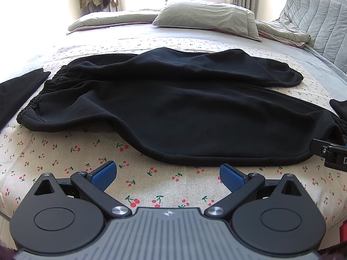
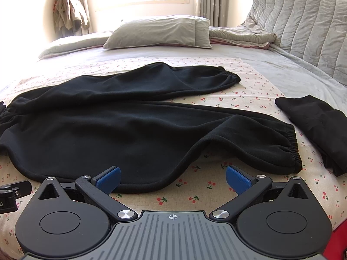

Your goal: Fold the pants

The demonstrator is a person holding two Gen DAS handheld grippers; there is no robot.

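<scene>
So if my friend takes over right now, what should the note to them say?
Left gripper: open, holding nothing, just short of the pants' near edge.
Right gripper: open, holding nothing, at the same near edge.
Pants: black, spread out across the cherry-print sheet, waistband to the left, cuffs to the right, legs a little apart.
A second dark garment lies folded on the right.
Done: pants laid out.
Left: no fold shows yet; all folding remains.

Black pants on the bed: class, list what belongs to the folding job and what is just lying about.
Belongs to the job:
black pants
left gripper
right gripper

Lying about:
grey pillow
folded black garment
hanging jacket
grey quilt
</scene>
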